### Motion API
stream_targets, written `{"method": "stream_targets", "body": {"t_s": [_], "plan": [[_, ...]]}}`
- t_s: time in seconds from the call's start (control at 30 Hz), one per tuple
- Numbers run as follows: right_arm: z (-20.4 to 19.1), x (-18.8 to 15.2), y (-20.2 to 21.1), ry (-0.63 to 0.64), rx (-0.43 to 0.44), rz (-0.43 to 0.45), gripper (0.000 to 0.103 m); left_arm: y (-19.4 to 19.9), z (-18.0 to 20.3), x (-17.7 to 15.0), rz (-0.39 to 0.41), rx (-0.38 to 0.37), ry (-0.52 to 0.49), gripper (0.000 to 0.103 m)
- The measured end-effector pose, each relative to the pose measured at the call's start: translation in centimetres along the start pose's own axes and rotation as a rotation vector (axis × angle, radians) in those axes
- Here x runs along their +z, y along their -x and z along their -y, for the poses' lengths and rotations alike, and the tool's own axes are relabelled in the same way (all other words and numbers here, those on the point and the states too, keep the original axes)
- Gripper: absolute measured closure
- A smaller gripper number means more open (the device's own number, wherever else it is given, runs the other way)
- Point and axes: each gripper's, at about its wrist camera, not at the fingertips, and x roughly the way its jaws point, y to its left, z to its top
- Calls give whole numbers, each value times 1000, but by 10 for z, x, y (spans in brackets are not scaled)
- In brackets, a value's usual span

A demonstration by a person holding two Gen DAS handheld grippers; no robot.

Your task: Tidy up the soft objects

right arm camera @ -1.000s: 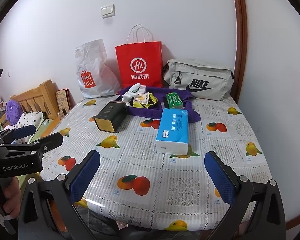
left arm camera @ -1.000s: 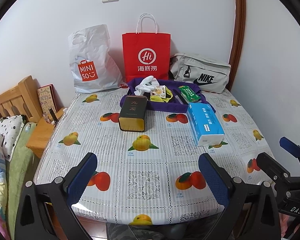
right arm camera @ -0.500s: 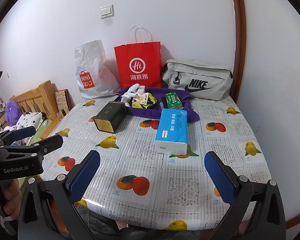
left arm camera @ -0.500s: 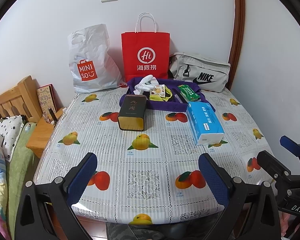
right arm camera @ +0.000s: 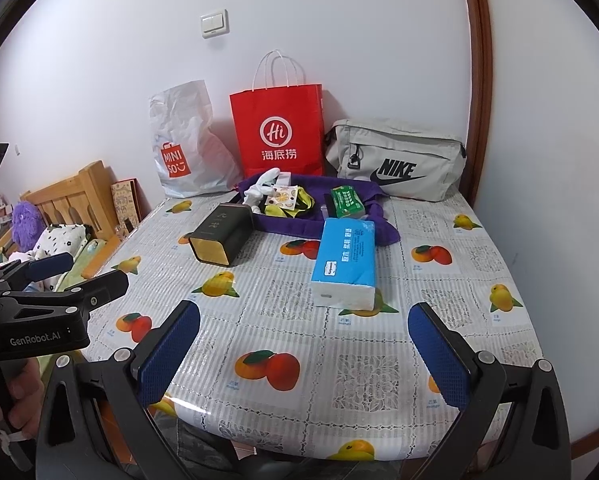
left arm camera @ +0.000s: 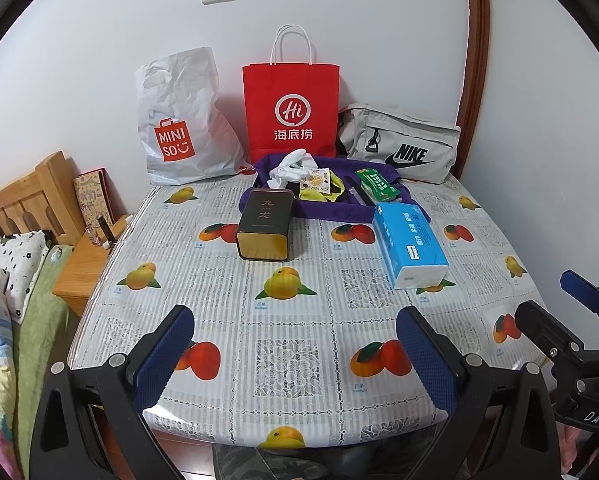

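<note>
Both the left gripper (left arm camera: pixel 295 354) and right gripper (right arm camera: pixel 303 348) are hovering with jaws apart over the surface (left arm camera: pixel 299 320). Soft items are lying on the purple cloth (left arm camera: pixel 331 210) at 12 o'clock, partly hiding one another behind the dark tin (left arm camera: pixel 264 224). The tissue pack (right arm camera: pixel 345 266) is sitting at 1 o'clock.

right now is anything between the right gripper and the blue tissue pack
Nothing visible. The right gripper is open at the near table edge, and only bare fruit-print tablecloth lies between it and the blue tissue pack. The dark tin lies off to the left, clear of that line.
</note>
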Motion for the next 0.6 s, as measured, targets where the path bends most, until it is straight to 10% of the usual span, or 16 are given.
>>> {"method": "stream_targets", "body": {"t_s": [0.6], "plan": [[-4, 2, 3, 5, -21, 7, 1, 0, 0, 0, 2, -1, -2, 1]]}}
